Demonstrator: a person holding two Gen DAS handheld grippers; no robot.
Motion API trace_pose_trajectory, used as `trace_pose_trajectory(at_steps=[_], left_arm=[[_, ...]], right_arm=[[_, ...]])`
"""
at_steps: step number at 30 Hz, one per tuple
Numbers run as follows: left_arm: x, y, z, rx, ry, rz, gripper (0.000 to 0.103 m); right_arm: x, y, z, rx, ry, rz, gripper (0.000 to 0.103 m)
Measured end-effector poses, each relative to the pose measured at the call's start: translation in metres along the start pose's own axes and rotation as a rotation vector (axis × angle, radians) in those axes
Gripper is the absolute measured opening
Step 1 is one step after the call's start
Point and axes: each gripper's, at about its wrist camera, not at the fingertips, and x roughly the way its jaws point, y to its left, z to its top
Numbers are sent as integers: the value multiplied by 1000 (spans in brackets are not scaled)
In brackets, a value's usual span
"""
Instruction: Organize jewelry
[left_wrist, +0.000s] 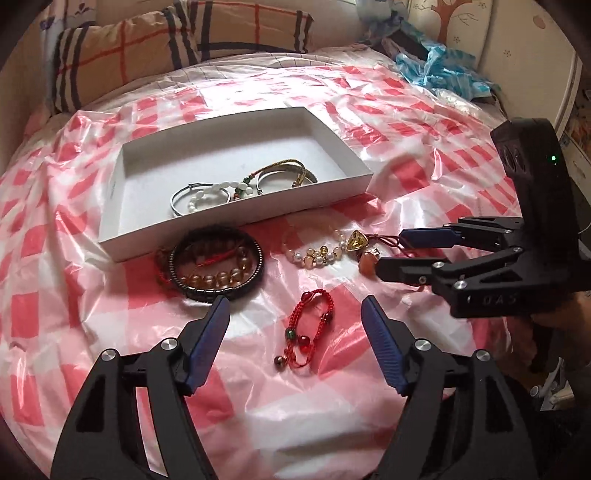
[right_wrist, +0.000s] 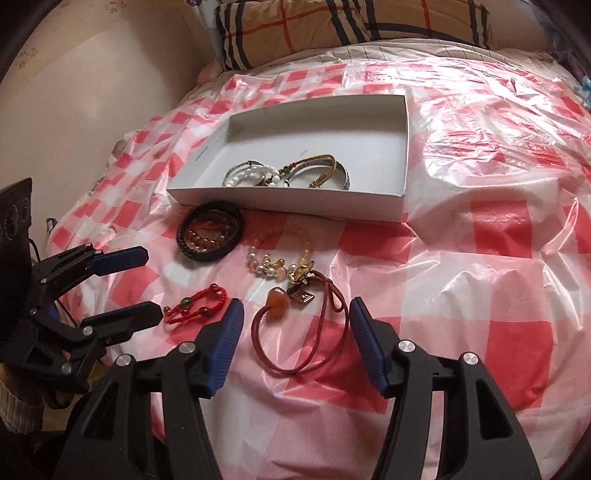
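Box count: 1 white card box (left_wrist: 140, 206), shallow, open-topped, on the bed's red-and-white check plastic sheet (left_wrist: 332, 387).
In box: approx 4 pcs, tangled – 2 silver bangles (left_wrist: 181, 199), 1 white-bead bracelet (left_wrist: 207, 199), 1 gold-and-olive cord bangle (left_wrist: 291, 166); exact count hard to tell where they overlap.
Loose on sheet: 5 pcs, all nr the box's 6 o'clock side.
Black ring: 1 dark ribbed bracelet (left_wrist: 218, 291), w/ an amber-bead strand (left_wrist: 218, 277) lying inside it; touched the box's front wall in right wrist view.
Pearl strand: 1 bracelet of pearl and peach beads (right_wrist: 273, 266) w/ gold bits, at 3 o'clock of the black ring.
Red knot bracelet: 1 woven red cord (left_wrist: 314, 325) w/ red beads, one green bead; lay betw. the left claw's fingers, untouched.
Cord necklace: 1 dark red loop (right_wrist: 295, 332) w/ orange stone pendant (right_wrist: 275, 299) and a gold square tag (right_wrist: 303, 297); lay betw. the right claw's fingers, untouched.
Left claw (left_wrist: 295, 306): wide, holding nothing.
Right claw (right_wrist: 295, 310): fairly wide, holding nothing.
Pillows: 1 plaid pillow (right_wrist: 332, 26) at 12 o'clock of the bed.
Writing: small print on box's left rim, too small to read; raised letters on the right claw body in left wrist view, unclear.
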Motion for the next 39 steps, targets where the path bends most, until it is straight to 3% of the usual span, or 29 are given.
trace_pose_trajectory(at_steps=[1,2,3,5,9,10,11,12,15,19,20,21,22,24,25,29,32,39], left_arm=[[11,-2,1,19,45,-1,58],[20,-1,0,24,86,21,42],[25,2,-3,23,117,52,19],[21,8,-9,23,128,95,11],[-4,25,-25,-22,116,107,11],[-10,28,-28,-33,106,79,12],[-15,31,-29,-42,93,57,13],[-18,32,-29,-48,87,49,19],[-19,32,-26,-58,50,69,53],[-5,30,-24,-84,56,50,56],[0,28,-26,-81,68,44,55],[3,26,-27,-71,75,47,48],[5,24,-29,-55,83,59,34],[4,22,-30,-51,92,58,18],[2,22,-30,-56,93,57,14],[-12,18,-31,-71,71,44,11],[-30,13,-30,-88,32,41,4],[-67,-2,-30,-97,-51,74,4]], right_arm=[[4,2,-1,-7,-2,-8,57],[4,5,-3,-26,-7,-11,48],[2,10,-5,-54,-6,2,34],[-4,20,-10,-115,7,40,22],[-19,30,-21,-190,20,60,23],[-21,27,-20,-173,13,58,28],[-24,24,-19,-151,-2,55,43],[-27,19,-17,-127,-20,52,52],[-23,13,-9,-69,-30,32,53],[-6,11,-3,-34,-10,-10,53],[-2,12,-3,-36,-6,-28,53],[1,12,-4,-43,-7,-45,52],[3,14,-6,-53,-12,-62,49],[0,15,-8,-65,-12,-59,19],[-2,16,-9,-66,-13,-50,14],[-22,20,-13,-53,-44,-5,6],[-41,23,-15,-16,-77,45,5],[-71,39,-22,-10,-126,80,5]])
